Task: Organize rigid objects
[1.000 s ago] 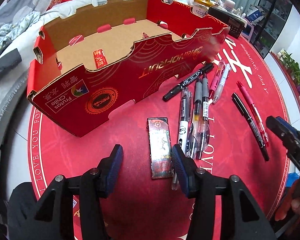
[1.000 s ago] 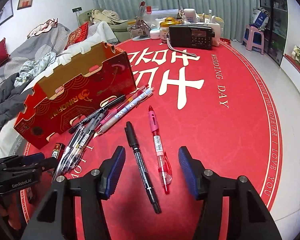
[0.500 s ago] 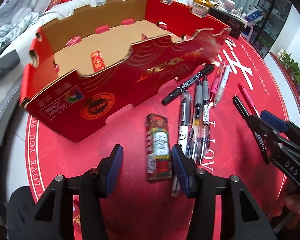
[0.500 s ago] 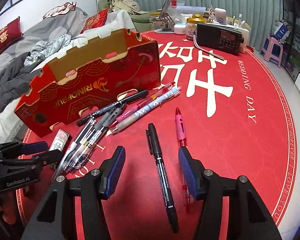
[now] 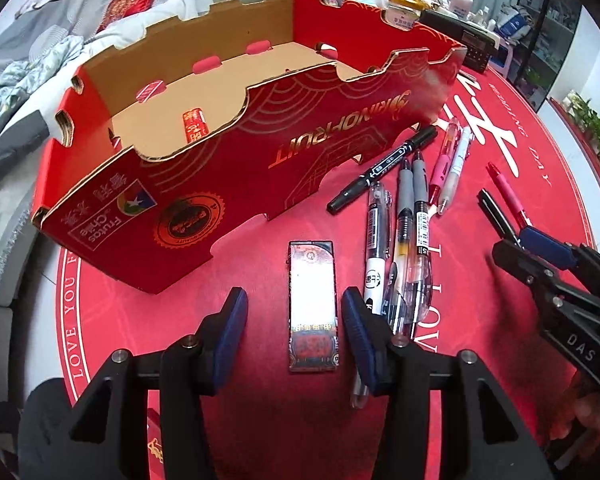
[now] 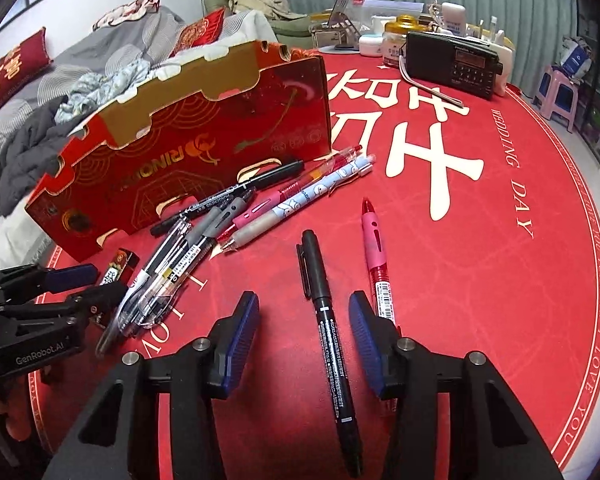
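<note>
In the left wrist view, the left gripper [image 5: 292, 328] occupied the lower centre of the frame with its jaws spread. A flat rectangular packet [image 5: 312, 306] lay on the red tablecloth [image 5: 236, 416] between the blue pads [image 5: 230, 322]; a gap showed on the left side, while contact on the right side could not be confirmed from this angle. The red cardboard box [image 5: 236, 184] filled the upper left, open at the top, with one small red item [image 5: 195, 128] on its floor. A cluster of pens [image 5: 400, 216] lay right of centre, just beside the box wall.

In the right wrist view, the right gripper [image 6: 304, 336] sat at lower centre, its jaws closing but not yet touching anything. The black marker [image 6: 328, 320] lay lengthwise between the pads. The pink pen [image 6: 374, 248] lay just right of it, partly under the right finger [image 6: 364, 340]. A black radio [image 6: 452, 64] stood at the upper right.
</note>
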